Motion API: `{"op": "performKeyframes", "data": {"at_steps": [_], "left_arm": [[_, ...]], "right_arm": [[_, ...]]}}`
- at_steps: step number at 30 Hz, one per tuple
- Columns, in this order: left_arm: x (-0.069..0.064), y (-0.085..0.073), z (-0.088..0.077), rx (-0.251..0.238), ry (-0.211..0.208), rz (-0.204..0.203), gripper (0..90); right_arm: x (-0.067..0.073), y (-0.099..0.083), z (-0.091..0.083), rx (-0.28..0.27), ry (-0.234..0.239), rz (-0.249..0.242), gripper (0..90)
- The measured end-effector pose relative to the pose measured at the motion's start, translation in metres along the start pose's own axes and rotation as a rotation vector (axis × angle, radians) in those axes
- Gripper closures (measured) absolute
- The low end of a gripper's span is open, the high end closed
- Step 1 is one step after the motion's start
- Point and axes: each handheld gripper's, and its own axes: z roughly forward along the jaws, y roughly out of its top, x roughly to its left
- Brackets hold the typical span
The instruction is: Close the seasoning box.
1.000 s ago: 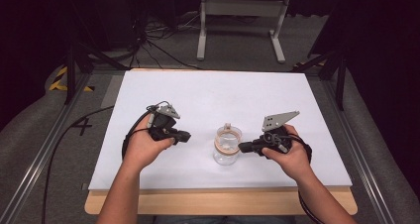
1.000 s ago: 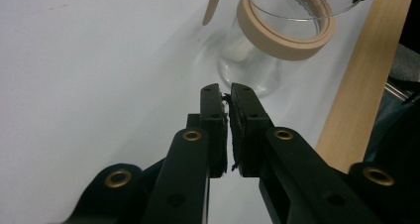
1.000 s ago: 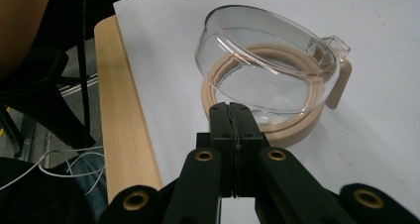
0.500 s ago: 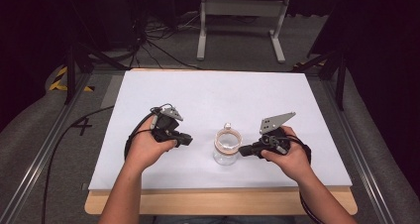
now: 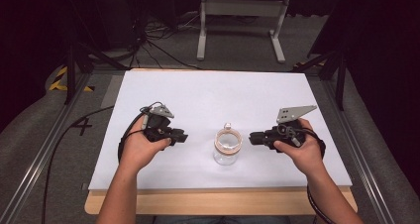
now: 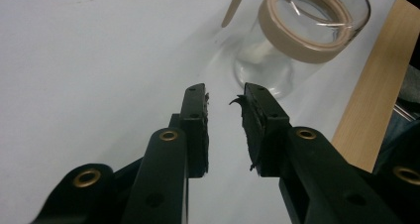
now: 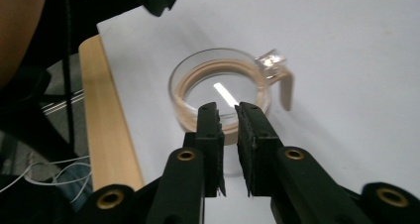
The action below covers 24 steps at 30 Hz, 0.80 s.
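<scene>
Item: clear glass jar (image 5: pixel 227 147) with a tan band round its rim and a tan tab or handle at one side, capped by a small clear block. It stands upright and open-mouthed on the white sheet (image 5: pixel 213 100) covering the worktop (image 5: pixel 218 201), toward the near edge and between the two grippers. Nothing shows inside it.

Left gripper (image 5: pixel 179 137): held low beside the jar, pointing at it, apart from it. In the left gripper view its fingers (image 6: pixel 195 130) are slightly parted and empty. The pad on the other finger is torn, with a loose curl at the tip.

Right gripper (image 5: pixel 253 137): just beside the jar on the opposite side. In the right gripper view its fingers (image 7: pixel 210 144) are nearly together with a thin gap, grasping nothing, and aimed at the rim and tan band (image 7: pixel 225 130).

Risks, as judged:
- Glass is smooth and light, so a push from one side alone would likely slide or tip the jar toward the near worktop edge.
- The narrow right gap cannot take the rim, and closing in as it stands would knock the jar.
- The torn left pad may grip unevenly and slip.
</scene>
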Motion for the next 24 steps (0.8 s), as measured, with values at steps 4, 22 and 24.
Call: {"op": "performKeyframes", "data": {"at_steps": [4,22,24], "left_arm": [[0.008,-0.01,-0.009,-0.007,0.027,-0.031,70.9],[0.037,-0.03,-0.005,-0.022,0.089,-0.088,66.5],[0.04,-0.032,-0.002,-0.023,0.092,-0.096,66.1]], "right_arm": [[-0.015,-0.001,-0.016,-0.035,-0.051,0.029,74.0],[-0.08,-0.042,-0.033,-0.001,-0.252,0.14,57.7],[-0.087,-0.049,-0.03,0.012,-0.265,0.151,56.0]]}}
